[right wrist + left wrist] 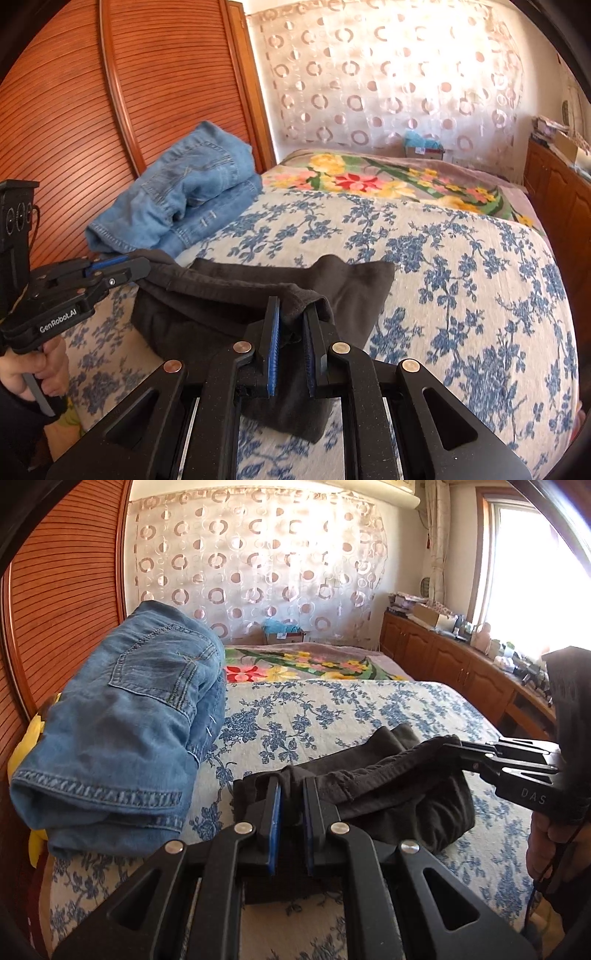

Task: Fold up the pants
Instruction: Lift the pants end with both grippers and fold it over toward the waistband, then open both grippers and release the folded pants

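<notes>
nearest in the left wrist view, the left gripper (pixel 291 794) is clamped on a bunched edge of the dark pants (pixel 399 794), cloth pinched between its blue pads. in the right wrist view, the right gripper (pixel 291 314) is likewise closed on the pants' hem, fabric caught between its pads. the pants hang slack between the two grippers and rest on the blue-flowered bedspread (pixel 461 266), their far end lying flat toward twelve o'clock. a hand (pixel 40 369) holds the left gripper's handle at eight o'clock in the right view. farther off, at ten o'clock, folded jeans (pixel 122 720) sit stacked against the wooden slatted door (pixel 74 103). beyond, a bright flowered blanket (pixel 369 177) covers the bed's far part, and a circle-patterned curtain (pixel 258 554) hangs at twelve o'clock.
</notes>
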The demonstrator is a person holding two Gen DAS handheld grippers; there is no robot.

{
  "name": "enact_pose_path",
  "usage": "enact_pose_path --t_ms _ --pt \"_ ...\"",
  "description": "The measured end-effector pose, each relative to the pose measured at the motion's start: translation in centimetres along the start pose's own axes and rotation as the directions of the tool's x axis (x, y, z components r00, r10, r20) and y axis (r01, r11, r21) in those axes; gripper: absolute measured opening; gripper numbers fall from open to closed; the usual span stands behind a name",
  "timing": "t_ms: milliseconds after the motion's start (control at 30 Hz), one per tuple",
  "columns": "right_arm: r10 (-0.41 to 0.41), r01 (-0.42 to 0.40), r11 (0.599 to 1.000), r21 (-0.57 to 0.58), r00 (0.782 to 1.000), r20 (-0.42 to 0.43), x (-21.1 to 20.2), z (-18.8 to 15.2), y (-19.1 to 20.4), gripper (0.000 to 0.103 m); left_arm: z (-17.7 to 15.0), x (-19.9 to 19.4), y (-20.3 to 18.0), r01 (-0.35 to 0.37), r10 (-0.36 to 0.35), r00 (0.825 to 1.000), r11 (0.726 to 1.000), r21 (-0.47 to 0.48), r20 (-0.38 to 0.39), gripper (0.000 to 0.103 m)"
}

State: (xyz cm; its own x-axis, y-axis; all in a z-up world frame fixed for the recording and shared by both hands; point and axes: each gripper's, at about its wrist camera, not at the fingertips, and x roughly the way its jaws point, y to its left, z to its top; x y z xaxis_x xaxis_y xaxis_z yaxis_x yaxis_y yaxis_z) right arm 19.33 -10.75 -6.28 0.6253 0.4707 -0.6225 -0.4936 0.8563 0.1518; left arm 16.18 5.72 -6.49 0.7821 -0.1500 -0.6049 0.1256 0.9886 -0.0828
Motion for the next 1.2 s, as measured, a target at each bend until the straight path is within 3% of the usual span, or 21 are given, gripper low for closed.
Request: enact_pose_path --t_ms 200,300,433,500,600,733,1200 --pt "-0.017 0.017 1.000 -0.005 1.000 -0.006 0.8 0.1 -0.2 0.011 0.1 0.6 0.1 -0.027 0.027 1.000 1.000 -0.006 -0.011 0.012" --pt "0.015 -0.015 1.000 0.009 1.000 0.005 0.3 -0.1 -0.3 0.016 0.0 0.4 0.1 -0.023 0.023 1.000 1.000 -0.002 -0.014 0.023" --pt "-0.007 0.007 1.000 -0.007 1.000 0.030 -1.0 -0.5 -0.3 0.023 -0.1 -0.2 0.2 -0.014 0.014 1.000 1.000 0.006 -0.009 0.041" --pt "-0.013 0.014 1.000 -0.012 0.999 0.035 -1.5 -0.6 -0.4 0.031 -0.1 -0.5 0.1 -0.008 0.008 1.000 1.000 0.010 -0.008 0.042" --pt "-0.024 0.025 0.999 -0.025 0.999 0.039 -2.0 -0.8 -0.5 0.034 -0.4 -0.9 0.0 -0.002 0.003 1.000 1.000 0.025 -0.014 0.045" --pt "-0.028 0.029 0.998 -0.052 1.000 0.013 -1.5 -1.2 -0.3 0.039 -0.9 -0.8 0.1 0.025 -0.024 0.999 0.999 0.021 -0.021 0.064" --pt "-0.065 0.049 0.990 -0.136 0.992 -0.111 3.8 0.1 -1.0 0.040 -2.3 -0.7 0.4 0.007 -0.005 0.999 0.999 0.043 -0.046 0.064"
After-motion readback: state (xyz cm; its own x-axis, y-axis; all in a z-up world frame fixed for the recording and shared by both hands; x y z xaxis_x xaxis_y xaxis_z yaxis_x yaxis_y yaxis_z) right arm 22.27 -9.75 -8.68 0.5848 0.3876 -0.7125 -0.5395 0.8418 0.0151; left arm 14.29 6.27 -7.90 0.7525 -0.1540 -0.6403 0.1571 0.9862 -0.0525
